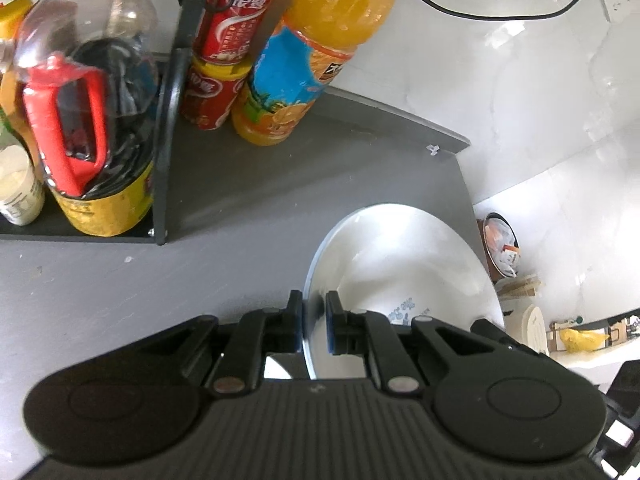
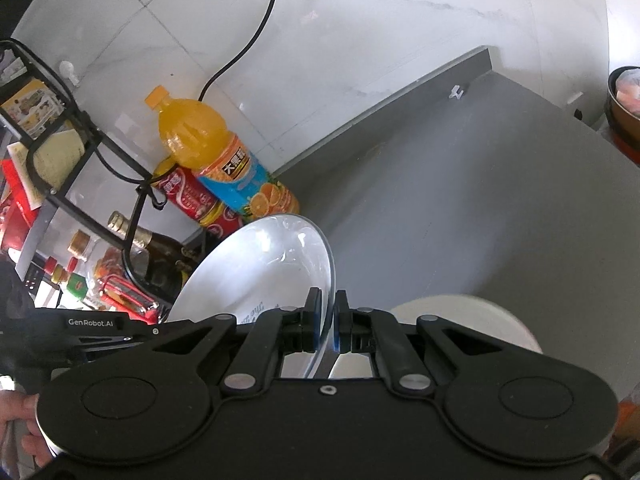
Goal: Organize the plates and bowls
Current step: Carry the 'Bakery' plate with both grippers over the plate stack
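Observation:
A clear glass plate [image 1: 404, 264] with blue lettering is held above the grey counter [image 1: 120, 280]. My left gripper [image 1: 314, 308] is shut on its left rim. In the right wrist view the same plate [image 2: 260, 268] is tilted, and my right gripper [image 2: 329, 308] is shut on its right rim. The left gripper's black body [image 2: 88, 330] shows at the plate's far side. A white round dish [image 2: 472, 320] lies on the counter under my right gripper, partly hidden.
An orange juice bottle [image 1: 320, 52], red cans [image 1: 224, 52] and a black rack [image 1: 164, 140] with bottles stand at the back left. A black cable [image 1: 500, 12] runs along the white tiled wall. The counter ends at the right [image 1: 468, 184].

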Demonstrator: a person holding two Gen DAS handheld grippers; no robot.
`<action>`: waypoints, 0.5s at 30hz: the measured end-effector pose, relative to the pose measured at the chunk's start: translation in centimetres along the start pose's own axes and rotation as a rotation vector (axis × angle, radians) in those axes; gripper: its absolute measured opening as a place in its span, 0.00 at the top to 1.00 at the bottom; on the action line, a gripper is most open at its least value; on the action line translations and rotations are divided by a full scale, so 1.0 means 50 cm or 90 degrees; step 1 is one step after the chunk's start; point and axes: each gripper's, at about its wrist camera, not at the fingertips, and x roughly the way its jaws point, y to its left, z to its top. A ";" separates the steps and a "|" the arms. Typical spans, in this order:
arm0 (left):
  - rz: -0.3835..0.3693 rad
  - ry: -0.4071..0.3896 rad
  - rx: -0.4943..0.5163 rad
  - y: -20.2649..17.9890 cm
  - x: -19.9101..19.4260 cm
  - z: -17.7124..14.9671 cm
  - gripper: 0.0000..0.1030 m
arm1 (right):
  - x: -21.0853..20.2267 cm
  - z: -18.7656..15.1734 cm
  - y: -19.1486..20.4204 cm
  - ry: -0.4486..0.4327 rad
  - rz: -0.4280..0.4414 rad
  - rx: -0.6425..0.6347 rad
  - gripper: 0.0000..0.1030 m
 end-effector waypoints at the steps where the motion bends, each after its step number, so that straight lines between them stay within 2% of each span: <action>1: -0.001 0.002 0.002 0.005 -0.005 -0.002 0.91 | -0.001 -0.007 0.003 -0.001 0.002 0.000 0.94; 15: 0.016 0.020 0.009 0.075 -0.040 -0.047 0.91 | 0.006 -0.078 0.041 0.010 0.010 -0.012 0.94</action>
